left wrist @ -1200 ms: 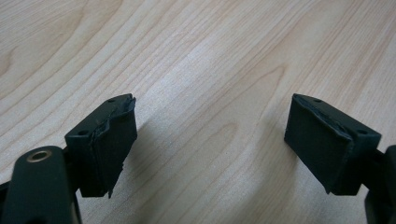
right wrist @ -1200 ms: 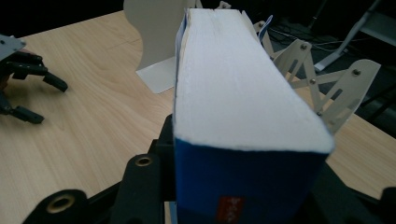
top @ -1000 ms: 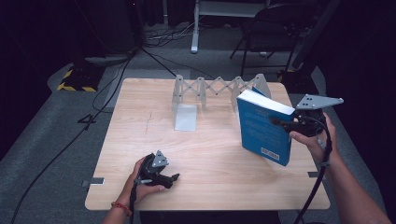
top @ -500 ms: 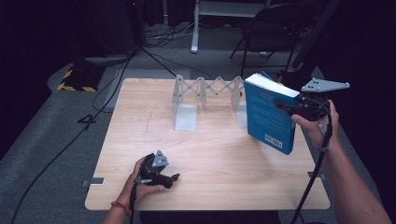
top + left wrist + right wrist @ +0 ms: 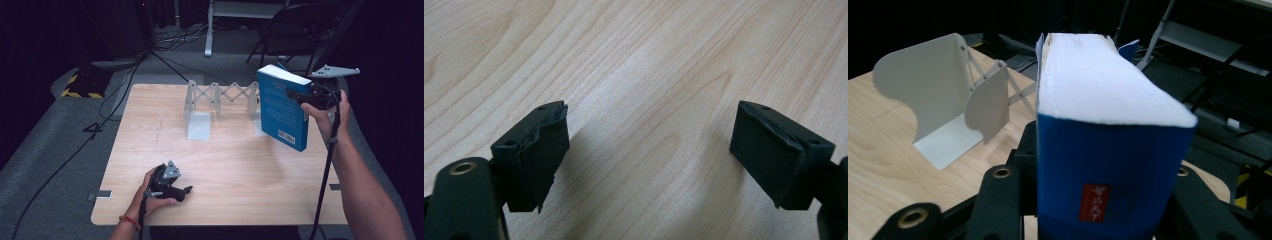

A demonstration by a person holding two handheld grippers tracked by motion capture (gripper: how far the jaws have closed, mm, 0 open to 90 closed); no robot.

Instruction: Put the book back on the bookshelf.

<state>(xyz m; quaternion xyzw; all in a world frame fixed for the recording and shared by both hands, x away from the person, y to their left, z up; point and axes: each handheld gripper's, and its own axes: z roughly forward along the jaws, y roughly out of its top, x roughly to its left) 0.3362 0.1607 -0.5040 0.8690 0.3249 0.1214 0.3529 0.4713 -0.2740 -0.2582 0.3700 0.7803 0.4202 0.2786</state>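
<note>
A thick blue book (image 5: 282, 110) hangs upright above the table's right side, with my right gripper (image 5: 300, 95) shut on its spine edge. In the right gripper view the book's (image 5: 1103, 165) blue spine and white page block stand between the two black jaws. Behind it on the table stands a grey expanding bookend rack (image 5: 220, 97), seen also as the bookend rack (image 5: 955, 105) to the left of the book. My left gripper (image 5: 186, 190) rests near the table's front edge, its jaws wide open. Its pads (image 5: 541, 152) hover just over bare wood with nothing between them.
The light wooden table (image 5: 225, 165) has bare wood between the rack and my left hand. Cables (image 5: 125, 85) run over the grey floor at the left. A chair (image 5: 295, 30) and a metal stand sit behind the table in the dark.
My right gripper has lifted the blue book off the table and carried it up and back toward the rack's right end. The left gripper has stayed still.
</note>
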